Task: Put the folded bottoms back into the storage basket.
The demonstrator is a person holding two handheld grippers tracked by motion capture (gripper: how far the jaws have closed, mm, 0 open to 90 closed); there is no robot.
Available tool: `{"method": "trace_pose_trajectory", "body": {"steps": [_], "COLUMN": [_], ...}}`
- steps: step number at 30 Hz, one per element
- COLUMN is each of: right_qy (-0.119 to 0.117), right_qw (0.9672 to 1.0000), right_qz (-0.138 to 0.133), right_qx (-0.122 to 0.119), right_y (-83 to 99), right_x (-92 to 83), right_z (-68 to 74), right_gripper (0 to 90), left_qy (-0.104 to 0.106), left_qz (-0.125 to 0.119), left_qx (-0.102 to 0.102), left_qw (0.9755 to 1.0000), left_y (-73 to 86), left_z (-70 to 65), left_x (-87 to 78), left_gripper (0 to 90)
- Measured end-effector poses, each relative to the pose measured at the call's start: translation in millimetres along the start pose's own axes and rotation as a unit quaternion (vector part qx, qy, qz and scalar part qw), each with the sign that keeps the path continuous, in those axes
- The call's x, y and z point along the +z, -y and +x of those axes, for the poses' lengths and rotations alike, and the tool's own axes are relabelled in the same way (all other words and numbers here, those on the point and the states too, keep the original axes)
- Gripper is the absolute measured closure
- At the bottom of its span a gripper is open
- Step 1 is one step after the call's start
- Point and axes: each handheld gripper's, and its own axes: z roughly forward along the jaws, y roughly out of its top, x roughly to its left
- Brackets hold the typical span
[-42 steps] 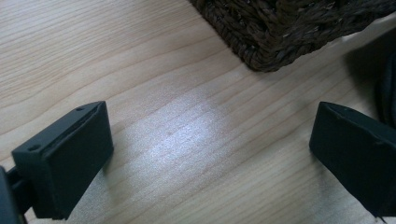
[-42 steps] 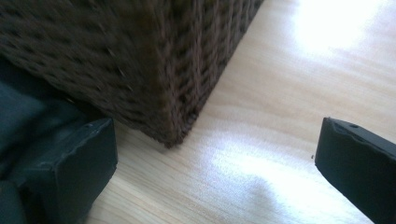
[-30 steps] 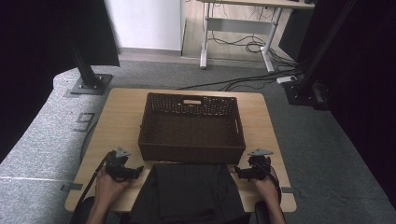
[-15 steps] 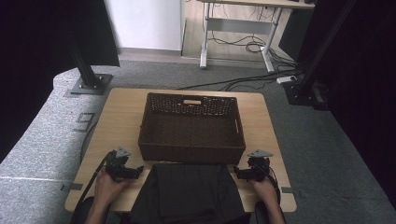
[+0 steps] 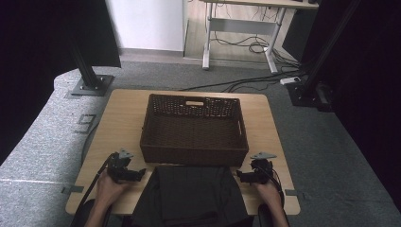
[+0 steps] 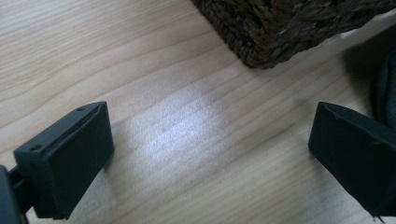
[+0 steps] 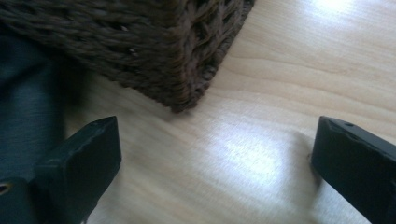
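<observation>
**Both grippers wide open beside the folded dark cloth**

Your left gripper [image 5: 140, 175] sits in the lower left of the high view, low over the wooden table [image 5: 118, 113], with your left hand [image 5: 109, 188] behind it. Its jaws are spread wide and hold nothing; in the left gripper view bare wood lies between them, and the near corner of the woven basket [image 6: 280, 28] fills the upper right. Your right gripper [image 5: 238, 175] sits in the lower right of the high view, jaws likewise far apart and empty. In the right gripper view the basket corner [image 7: 154, 51] hangs in the upper left. The folded dark cloth [image 5: 191, 196] lies at the bottom centre of the high view, between your two grippers and just below the basket's near wall [image 5: 194, 155]. Each gripper points inward at the cloth from just beside its edge.
</observation>
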Motion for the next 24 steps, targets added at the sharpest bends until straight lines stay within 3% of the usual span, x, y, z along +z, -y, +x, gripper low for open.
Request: {"method": "trace_pose_trajectory", "body": {"steps": [4,11,19,24], "right_qy": [-0.019,-0.051,-0.080,-0.101], "right_qw": [0.9997,0.9986,0.9968,0.9947], "right_qz": [0.000,-0.010,-0.004,0.000], "right_qx": [0.012,0.014,-0.002,-0.016], "right_y": [0.3,-0.8,-4.9,-9.6], "right_x": [-7.2,-22.5,-30.4,-29.3], "right_z": [2.7,20.3,49.0,70.7], "right_gripper": [3.1,1.3,0.0,0.0], "left_qy": [0.019,0.059,0.098,0.118], "left_qz": [-0.005,-0.055,-0.065,-0.053], "left_qx": [-0.003,0.003,0.027,0.048], "left_qw": [0.9998,0.9967,0.9926,0.9904], "left_y": [-1.1,-10.3,-14.8,-15.7], "left_z": [-1.8,-20.7,-50.8,-73.0], "left_x": [-7.0,-31.8,-41.9,-37.9], "left_gripper": [0.6,0.4,0.1,0.0]}}
